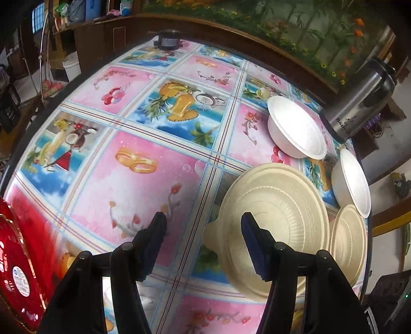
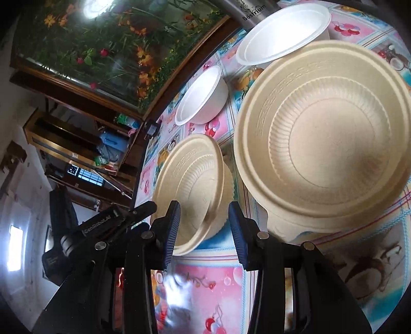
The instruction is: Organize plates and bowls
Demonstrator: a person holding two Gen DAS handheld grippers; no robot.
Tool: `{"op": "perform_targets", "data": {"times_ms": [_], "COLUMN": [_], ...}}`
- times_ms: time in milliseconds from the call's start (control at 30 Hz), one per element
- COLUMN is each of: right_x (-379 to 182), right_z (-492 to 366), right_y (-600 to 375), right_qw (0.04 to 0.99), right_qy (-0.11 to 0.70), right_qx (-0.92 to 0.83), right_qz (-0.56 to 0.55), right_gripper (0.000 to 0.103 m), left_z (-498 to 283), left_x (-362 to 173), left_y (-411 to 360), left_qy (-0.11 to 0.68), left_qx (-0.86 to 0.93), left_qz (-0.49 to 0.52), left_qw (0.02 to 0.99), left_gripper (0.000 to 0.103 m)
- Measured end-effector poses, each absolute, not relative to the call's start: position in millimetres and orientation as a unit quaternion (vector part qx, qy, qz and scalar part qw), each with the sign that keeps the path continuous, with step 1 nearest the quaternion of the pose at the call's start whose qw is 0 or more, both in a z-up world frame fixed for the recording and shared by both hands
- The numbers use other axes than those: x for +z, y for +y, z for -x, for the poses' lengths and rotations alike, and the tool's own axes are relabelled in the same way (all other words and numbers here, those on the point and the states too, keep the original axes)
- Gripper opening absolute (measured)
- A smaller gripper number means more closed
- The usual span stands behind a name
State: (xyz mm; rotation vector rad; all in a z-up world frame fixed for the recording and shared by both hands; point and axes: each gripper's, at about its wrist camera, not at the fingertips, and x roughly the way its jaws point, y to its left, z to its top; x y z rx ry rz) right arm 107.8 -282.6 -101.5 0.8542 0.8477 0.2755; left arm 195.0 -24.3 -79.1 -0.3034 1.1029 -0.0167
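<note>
The left gripper [image 1: 203, 231] hangs open over the tablecloth [image 1: 143, 185], holding nothing. The right gripper [image 2: 204, 226] (jaws parted) straddles a beige bowl's [image 2: 190, 185] rim; contact unclear.

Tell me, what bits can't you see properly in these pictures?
- Left wrist view: red dish, blurred, cut off by the left edge.
- Left wrist view: second beige bowl, partly behind the big beige bowl.
- Right wrist view: steel flask, cut by the top edge.
- Right wrist view: second beige bowl's lower rim, behind the right gripper's finger.
</note>
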Motion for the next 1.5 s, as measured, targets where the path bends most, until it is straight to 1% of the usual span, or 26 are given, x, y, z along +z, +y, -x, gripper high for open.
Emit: {"op": "perform_targets", "data": {"times_ms": [233, 400, 633, 767, 800, 867, 900, 967, 1033, 1067, 1100, 1167, 1233, 1500], "right_x": [-99, -98, -105, -109, -109, -109, -109, -109, -108, -108, -108, -106, -102, -96], "right_z": [-112, -114, -122, -125, -125, -124, -124, -124, -125, -125, -125, -125, -124, -123], "right_y": [-279, -278, -278, -277, -276, -276, -276, -278, -280, -280, -280, -279, -276, -271], "right_qw": [0.822, 0.819, 0.798, 0.792, 0.794, 0.8, 0.803, 0.807, 0.812, 0.815, 0.817, 0.824, 0.835, 0.851], "right_qy": [0.392, 0.389, 0.402, 0.41, 0.41, 0.409, 0.408, 0.406, 0.405, 0.404, 0.403, 0.4, 0.393, 0.385], "right_qx": [0.122, 0.126, 0.14, 0.135, 0.132, 0.121, 0.116, 0.106, 0.099, 0.096, 0.093, 0.09, 0.087, 0.083], "right_qz": [-0.396, -0.402, -0.426, -0.432, -0.43, -0.422, -0.419, -0.415, -0.408, -0.405, -0.402, -0.39, -0.375, -0.346], "right_gripper": [0.039, 0.039, 0.039, 0.039, 0.039, 0.039, 0.039, 0.039, 0.028, 0.028, 0.025, 0.025, 0.019, 0.016], "left_z": [-202, -203, -197, -199, -199, -200, -200, -202, -202, -202, -202, -202, -203, -199], "left_x": [-90, -94, -79, -81, -82, -83, -83, -85, -87, -87, -86, -87, -88, -90], "left_y": [-30, -36, -32, -32, -31, -30, -29, -27, -25, -25, -26, -26, -24, -23], "left_qy": [0.529, 0.531, 0.502, 0.499, 0.496, 0.487, 0.485, 0.485, 0.482, 0.48, 0.476, 0.474, 0.476, 0.482], "left_qx": [-0.015, -0.02, -0.016, -0.026, -0.027, -0.026, -0.026, -0.031, -0.041, -0.044, -0.047, -0.052, -0.063, -0.078], "left_qz": [0.155, 0.145, 0.139, 0.142, 0.142, 0.138, 0.137, 0.141, 0.146, 0.146, 0.144, 0.143, 0.15, 0.156], "left_qw": [0.834, 0.835, 0.854, 0.855, 0.856, 0.862, 0.863, 0.863, 0.863, 0.864, 0.866, 0.867, 0.864, 0.859], "left_gripper": [0.061, 0.06, 0.06, 0.058, 0.057, 0.045, 0.043, 0.03, 0.026, 0.026, 0.025, 0.025, 0.024, 0.022]}}
